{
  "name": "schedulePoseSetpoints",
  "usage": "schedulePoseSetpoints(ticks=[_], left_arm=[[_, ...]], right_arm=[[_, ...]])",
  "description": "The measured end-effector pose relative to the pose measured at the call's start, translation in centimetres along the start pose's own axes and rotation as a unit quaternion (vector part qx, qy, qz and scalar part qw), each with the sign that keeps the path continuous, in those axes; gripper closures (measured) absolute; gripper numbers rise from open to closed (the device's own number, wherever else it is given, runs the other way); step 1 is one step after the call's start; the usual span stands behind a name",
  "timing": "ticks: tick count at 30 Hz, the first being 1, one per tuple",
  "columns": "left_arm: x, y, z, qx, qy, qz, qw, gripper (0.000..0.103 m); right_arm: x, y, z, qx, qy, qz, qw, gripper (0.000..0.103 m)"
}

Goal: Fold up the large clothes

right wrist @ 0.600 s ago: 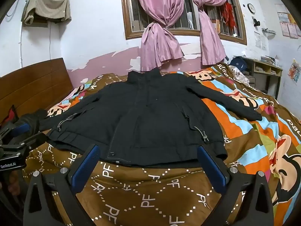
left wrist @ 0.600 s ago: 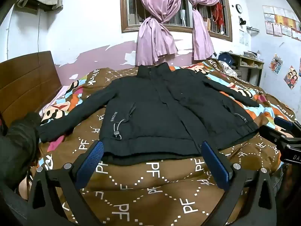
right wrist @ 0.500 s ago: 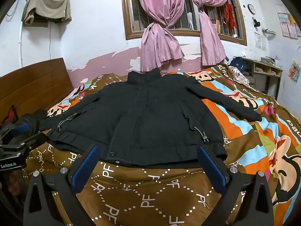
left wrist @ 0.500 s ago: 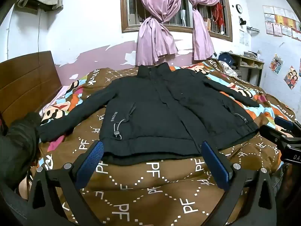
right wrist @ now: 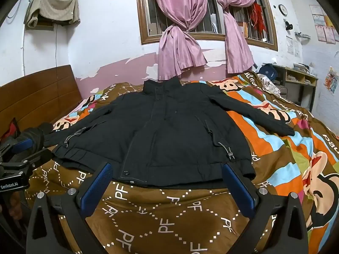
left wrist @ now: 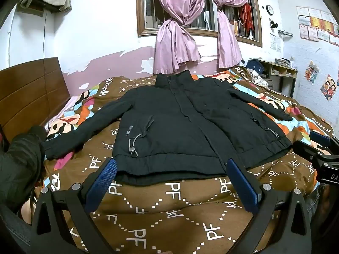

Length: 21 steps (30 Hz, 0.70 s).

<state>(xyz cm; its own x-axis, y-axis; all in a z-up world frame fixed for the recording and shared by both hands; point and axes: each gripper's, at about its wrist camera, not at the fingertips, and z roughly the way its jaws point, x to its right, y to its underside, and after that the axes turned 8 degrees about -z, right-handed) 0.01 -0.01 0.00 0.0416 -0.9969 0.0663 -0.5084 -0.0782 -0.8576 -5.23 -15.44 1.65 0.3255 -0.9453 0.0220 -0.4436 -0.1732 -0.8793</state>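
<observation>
Beyond the jacket (left wrist: 180, 127), pink curtains (left wrist: 175, 48) (knotted) hang.

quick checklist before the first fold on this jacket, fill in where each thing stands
1. Black jacket spread flat, front up, on the bed cover: ok.
2. Both sleeves stretched out to the sides, not tucked under: ok.
3. Left gripper open, nothing between the pads: ok.
4. Right gripper open, empty: ok.
5. Either gripper touching the hem: not ok, both hover short of it.
6. Front fully closed up to the collar: cannot tell.
</observation>
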Motion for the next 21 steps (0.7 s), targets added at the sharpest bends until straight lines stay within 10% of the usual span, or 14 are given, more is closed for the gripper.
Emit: schedulePoseSetpoints(ticks=[21], left_arm=[[0.01, 0.00, -0.01, 0.000, 0.000, 0.001, 1.0000, 0.002]], right_arm=[[-0.04, 0.06, 0.12, -0.002, -0.001, 0.001, 1.000, 0.000]])
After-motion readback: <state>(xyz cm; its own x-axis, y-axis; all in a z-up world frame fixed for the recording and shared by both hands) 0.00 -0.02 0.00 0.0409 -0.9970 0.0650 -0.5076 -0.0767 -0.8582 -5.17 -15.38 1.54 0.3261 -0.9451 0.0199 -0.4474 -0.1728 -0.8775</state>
